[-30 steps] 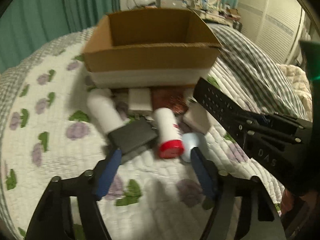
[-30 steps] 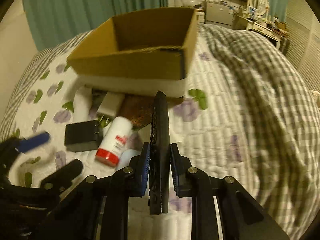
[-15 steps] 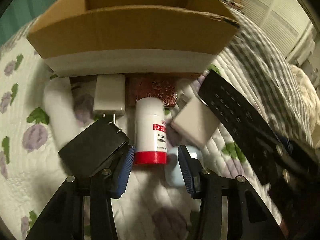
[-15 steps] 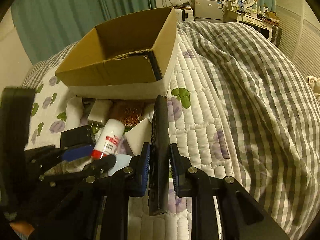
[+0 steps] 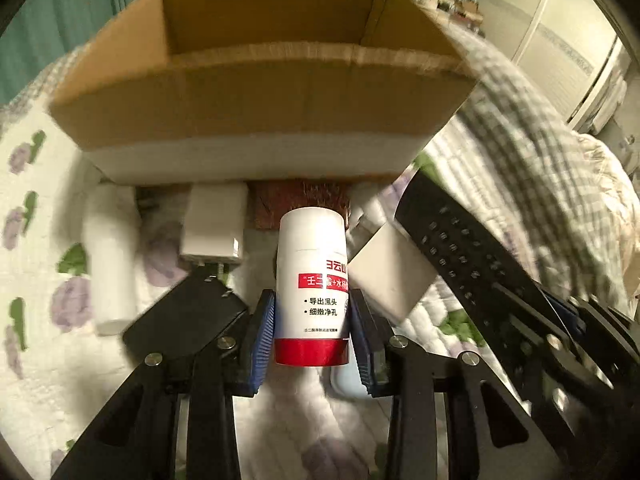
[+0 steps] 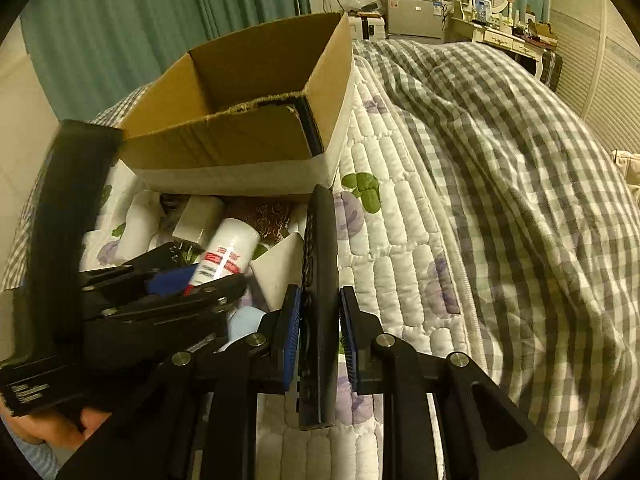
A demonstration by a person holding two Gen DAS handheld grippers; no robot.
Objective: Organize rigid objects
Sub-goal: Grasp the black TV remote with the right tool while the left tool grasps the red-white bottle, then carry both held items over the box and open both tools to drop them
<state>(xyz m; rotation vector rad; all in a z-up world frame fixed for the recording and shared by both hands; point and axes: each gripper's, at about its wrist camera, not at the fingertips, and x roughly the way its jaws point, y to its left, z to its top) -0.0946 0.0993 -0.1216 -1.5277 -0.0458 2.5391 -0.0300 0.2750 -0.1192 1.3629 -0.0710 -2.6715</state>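
Note:
My left gripper (image 5: 312,332) is shut on a white bottle with a red cap (image 5: 312,292), which lies on the quilt in front of an open cardboard box (image 5: 260,92); the bottle also shows in the right wrist view (image 6: 226,252). My right gripper (image 6: 319,332) is shut on a black remote control (image 6: 319,280), held edge-up just right of the pile; the remote also shows in the left wrist view (image 5: 472,256). The box (image 6: 240,136) looks empty inside.
Around the bottle lie a black adapter (image 5: 184,316), a white charger (image 5: 216,226), a white cylinder (image 5: 110,256), a brown scrubby pad (image 5: 300,200), a white block (image 5: 388,276) and a pale blue object (image 5: 348,384). A checked duvet (image 6: 520,200) covers the bed's right side.
My left gripper moved forward over the red-capped bottle and closed on it. My right gripper kept hold of the remote and shifted slightly toward the pile.

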